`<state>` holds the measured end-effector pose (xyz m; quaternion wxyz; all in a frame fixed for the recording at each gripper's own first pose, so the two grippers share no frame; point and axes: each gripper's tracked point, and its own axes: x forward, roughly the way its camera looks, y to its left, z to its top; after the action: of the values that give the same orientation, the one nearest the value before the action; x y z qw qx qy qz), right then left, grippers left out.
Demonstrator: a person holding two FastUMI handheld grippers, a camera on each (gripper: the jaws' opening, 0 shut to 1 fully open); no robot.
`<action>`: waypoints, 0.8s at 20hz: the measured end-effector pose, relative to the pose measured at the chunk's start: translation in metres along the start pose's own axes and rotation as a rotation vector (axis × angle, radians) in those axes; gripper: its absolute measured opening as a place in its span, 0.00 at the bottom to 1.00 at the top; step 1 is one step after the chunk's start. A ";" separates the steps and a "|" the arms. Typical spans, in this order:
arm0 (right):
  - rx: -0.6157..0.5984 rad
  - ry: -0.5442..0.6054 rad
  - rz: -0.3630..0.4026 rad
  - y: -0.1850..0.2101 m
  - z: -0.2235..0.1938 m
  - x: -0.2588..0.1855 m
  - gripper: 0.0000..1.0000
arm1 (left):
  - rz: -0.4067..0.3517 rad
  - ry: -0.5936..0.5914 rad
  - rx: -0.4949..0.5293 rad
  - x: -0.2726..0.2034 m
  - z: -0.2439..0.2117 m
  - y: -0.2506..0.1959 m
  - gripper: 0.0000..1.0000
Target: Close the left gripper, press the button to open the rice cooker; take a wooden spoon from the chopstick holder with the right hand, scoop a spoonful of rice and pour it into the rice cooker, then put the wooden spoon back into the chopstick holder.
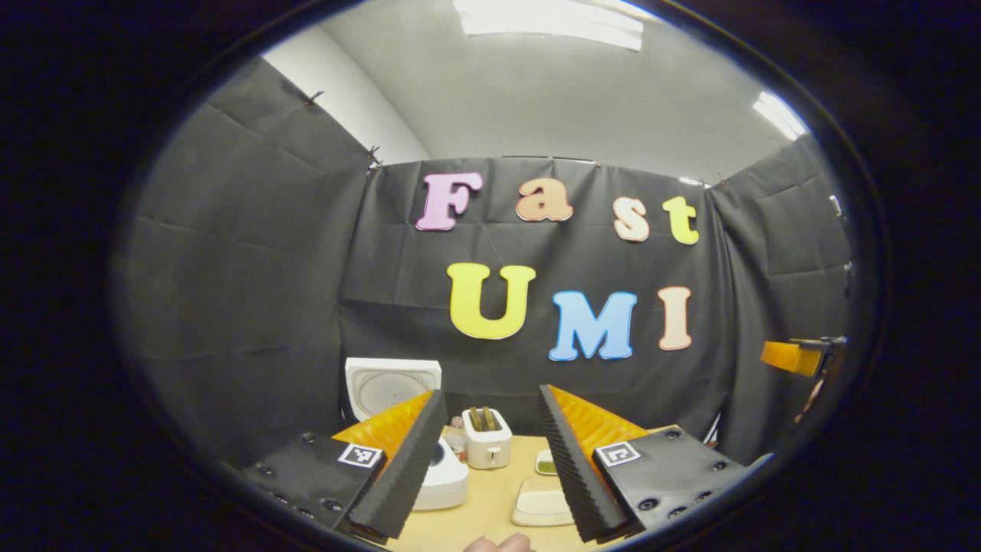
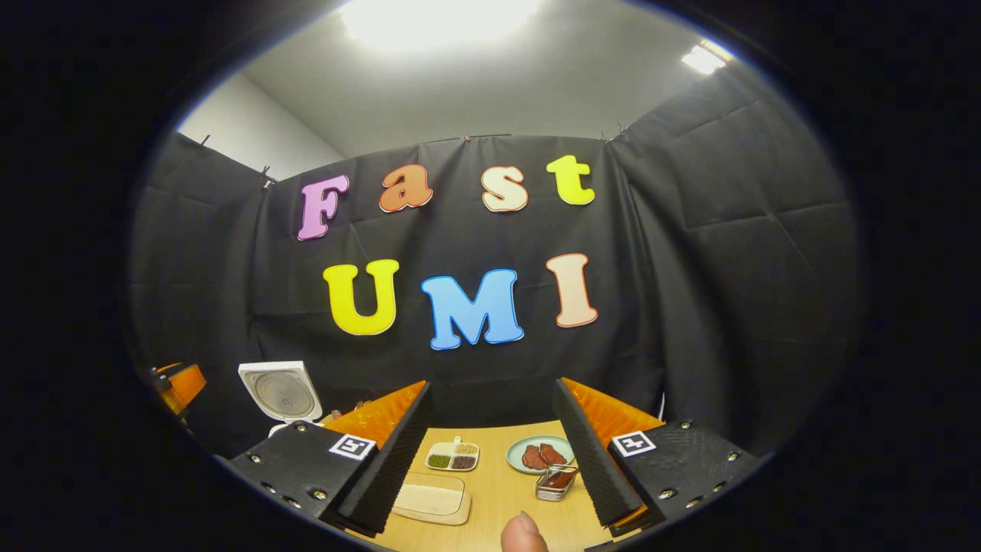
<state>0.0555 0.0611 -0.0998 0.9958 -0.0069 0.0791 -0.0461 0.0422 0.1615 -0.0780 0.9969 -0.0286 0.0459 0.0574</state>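
The rice cooker [image 1: 429, 460] stands far left on the counter [image 1: 490, 506], lid [image 1: 391, 387] already up. Both the left gripper [image 1: 490, 468] and right gripper [image 2: 490, 460] have fingers spread, empty. A wooden spoon should be light and stiff; take it mid-handle.

Toaster [image 1: 488, 438], divided dish [image 2: 452, 456], plate of meat [image 2: 540, 454] on table [image 2: 498, 498]
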 end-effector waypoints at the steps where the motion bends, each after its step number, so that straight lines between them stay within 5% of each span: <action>1: -0.008 -0.002 -0.010 0.002 0.001 -0.002 0.96 | -0.010 -0.002 -0.017 0.003 0.000 0.004 0.88; 7: -0.002 0.017 -0.054 -0.002 -0.010 0.004 0.96 | -0.022 -0.003 -0.061 0.016 -0.002 0.016 0.84; 10: 0.004 0.062 -0.070 -0.020 -0.031 0.019 0.96 | -0.012 0.007 -0.059 0.024 -0.007 0.011 0.94; 11: 0.005 0.065 -0.072 -0.027 -0.036 0.025 0.96 | -0.011 0.008 -0.065 0.025 -0.008 0.007 0.88; 16: -0.007 0.110 -0.103 -0.084 -0.085 0.068 0.96 | -0.005 0.014 -0.072 0.030 -0.008 -0.025 0.89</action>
<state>0.1015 -0.0297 -0.1921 0.9862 -0.0121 0.1334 -0.0972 0.0736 0.1397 -0.0873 0.9950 -0.0652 0.0506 0.0563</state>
